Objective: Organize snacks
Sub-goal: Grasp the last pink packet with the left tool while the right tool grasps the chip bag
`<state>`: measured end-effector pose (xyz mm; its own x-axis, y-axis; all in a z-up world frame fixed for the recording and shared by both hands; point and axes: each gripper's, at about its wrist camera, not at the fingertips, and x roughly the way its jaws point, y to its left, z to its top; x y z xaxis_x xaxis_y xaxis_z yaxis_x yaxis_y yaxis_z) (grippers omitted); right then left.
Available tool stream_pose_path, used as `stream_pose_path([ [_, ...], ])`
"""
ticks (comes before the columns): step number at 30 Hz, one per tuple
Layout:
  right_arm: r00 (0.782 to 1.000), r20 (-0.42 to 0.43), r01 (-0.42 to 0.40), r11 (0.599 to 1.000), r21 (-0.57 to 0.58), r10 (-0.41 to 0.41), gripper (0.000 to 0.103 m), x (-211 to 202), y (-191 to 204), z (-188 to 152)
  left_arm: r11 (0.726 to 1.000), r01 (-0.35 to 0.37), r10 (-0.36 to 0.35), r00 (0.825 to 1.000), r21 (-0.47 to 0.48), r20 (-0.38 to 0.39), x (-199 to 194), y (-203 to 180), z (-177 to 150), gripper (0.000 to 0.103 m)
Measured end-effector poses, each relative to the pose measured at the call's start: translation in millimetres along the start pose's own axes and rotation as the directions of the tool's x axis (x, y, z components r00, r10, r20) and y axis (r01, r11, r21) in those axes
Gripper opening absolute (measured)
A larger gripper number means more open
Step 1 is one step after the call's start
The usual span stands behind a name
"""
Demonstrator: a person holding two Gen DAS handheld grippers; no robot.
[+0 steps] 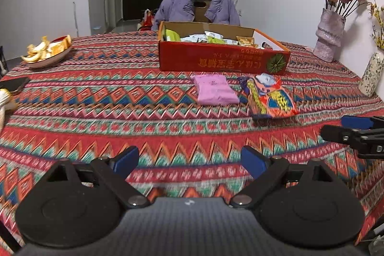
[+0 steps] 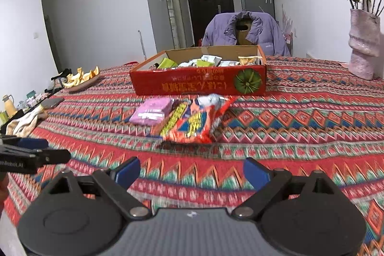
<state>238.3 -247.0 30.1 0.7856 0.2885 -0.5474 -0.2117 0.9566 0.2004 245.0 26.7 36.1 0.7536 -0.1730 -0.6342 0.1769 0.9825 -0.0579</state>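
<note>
A red cardboard box [image 1: 223,60] [image 2: 199,83] holding several snack packets stands toward the far side of the patterned tablecloth. In front of it lie a pink packet [image 1: 214,90] [image 2: 152,110] and, to its right, an orange-red snack bag [image 1: 270,95] [image 2: 192,121]. My left gripper [image 1: 189,161] hovers low over the cloth nearer than both packets, jaws wide open and empty. My right gripper [image 2: 192,172] is open too, empty, just short of the orange-red bag. Each gripper shows at the other view's edge: the right gripper [image 1: 357,133] and the left gripper [image 2: 31,155].
A plate of fruit peels [image 1: 46,52] [image 2: 81,79] sits at the far left. A phone [image 1: 14,84] and a pale cloth [image 2: 24,122] lie near the left edge. Two vases [image 1: 330,35] [image 1: 372,73] stand at the right by the wall. A chair with a purple jacket [image 2: 244,30] is behind the box.
</note>
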Motion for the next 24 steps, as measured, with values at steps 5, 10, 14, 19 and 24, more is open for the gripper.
stream_pose_path([
  [5, 1.000, -0.020, -0.010, 1.000, 0.025, 0.011, 0.097, 37.8, -0.9, 21.1, 1.000, 0.024, -0.023, 0.999, 0.016, -0.021, 27.3, -1.3, 18.1, 0.093],
  [10, 1.000, -0.024, -0.009, 0.999, 0.044, 0.010, 0.097, 88.8, -3.8, 45.1, 0.999, 0.029, -0.028, 0.999, 0.017, -0.032, 50.3, 1.8, 35.5, 0.093],
  [14, 0.998, -0.056, 0.015, 0.999, 0.046, -0.012, 0.097, 134.1, -8.0, 63.6, 0.999, 0.022, -0.021, 0.999, 0.028, -0.042, 69.9, 3.8, 51.8, 0.093],
  [19, 0.998, -0.069, -0.008, 1.000, 0.023, 0.010, 0.096, 161.7, -9.8, 65.6, 0.999, 0.018, -0.016, 0.999, 0.041, -0.045, 96.9, -0.4, 70.0, 0.093],
  [24, 0.997, -0.074, 0.036, 0.998, -0.051, -0.039, 0.090, 152.7, -21.9, 60.4, 0.998, 0.054, -0.052, 0.996, 0.018, -0.072, 128.6, -7.6, 84.0, 0.093],
])
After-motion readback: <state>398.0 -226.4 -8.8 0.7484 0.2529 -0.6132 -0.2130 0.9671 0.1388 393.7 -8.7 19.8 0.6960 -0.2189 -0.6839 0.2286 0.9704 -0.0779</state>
